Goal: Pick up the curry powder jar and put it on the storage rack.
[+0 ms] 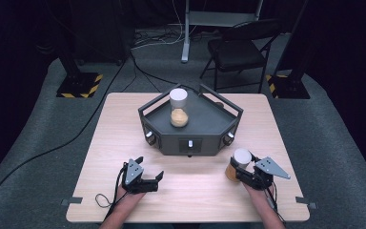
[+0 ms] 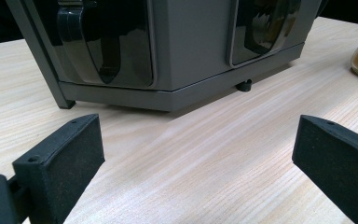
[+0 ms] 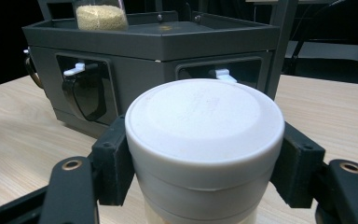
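Two white-lidded clear jars of yellow grain are counted: one (image 1: 178,108) on the dark grey angular metal stand (image 1: 205,125), one (image 3: 204,140) clamped by the right gripper (image 1: 244,168) on the light wooden table (image 1: 124,124). The left gripper (image 1: 148,174) is held wide, empty.

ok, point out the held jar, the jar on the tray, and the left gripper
held jar (image 3: 204,116), right gripper view, on its white lid
jar on tray (image 1: 178,108), high view, on its clear wall above the grain
left gripper (image 1: 148,172), high view, midway between its open fingertips
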Available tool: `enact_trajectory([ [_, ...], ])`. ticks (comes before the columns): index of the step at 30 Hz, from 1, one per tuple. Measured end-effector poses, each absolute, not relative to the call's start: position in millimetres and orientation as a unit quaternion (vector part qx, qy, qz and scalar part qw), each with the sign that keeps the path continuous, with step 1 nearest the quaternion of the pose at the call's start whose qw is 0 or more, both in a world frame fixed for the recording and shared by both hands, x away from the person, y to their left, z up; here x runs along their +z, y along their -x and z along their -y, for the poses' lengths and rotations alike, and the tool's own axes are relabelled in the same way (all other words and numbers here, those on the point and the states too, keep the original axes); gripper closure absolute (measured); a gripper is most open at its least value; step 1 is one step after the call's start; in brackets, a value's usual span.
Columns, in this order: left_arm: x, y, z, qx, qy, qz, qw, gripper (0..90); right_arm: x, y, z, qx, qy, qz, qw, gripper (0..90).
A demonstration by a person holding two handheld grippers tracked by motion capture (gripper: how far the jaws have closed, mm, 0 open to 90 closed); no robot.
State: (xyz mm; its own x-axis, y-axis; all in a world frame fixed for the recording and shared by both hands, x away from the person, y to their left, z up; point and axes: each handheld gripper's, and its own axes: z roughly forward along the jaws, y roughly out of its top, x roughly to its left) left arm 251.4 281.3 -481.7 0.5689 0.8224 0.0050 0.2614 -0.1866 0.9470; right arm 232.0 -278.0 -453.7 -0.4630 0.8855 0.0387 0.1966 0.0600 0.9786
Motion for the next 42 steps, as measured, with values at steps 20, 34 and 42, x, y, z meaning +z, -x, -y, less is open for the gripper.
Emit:
enact_trajectory([
  [20,-481.7,-250.7,-280.4,0.274,-0.721,-0.375,0.514,1.2,-448.6,-226.9,276.8,0.556,-0.403,-0.657,0.312,32.6],
  [34,-481.4,-250.8,-280.0,0.275,-0.722,-0.375,0.513,1.1,-426.4,-224.4,276.8,0.566,-0.383,-0.663,0.306,32.6],
  [42,-481.4,-250.7,-279.8,0.275,-0.722,-0.375,0.513,1.2,-411.1,-225.7,272.6,0.570,-0.370,-0.666,0.307,32.6],
])
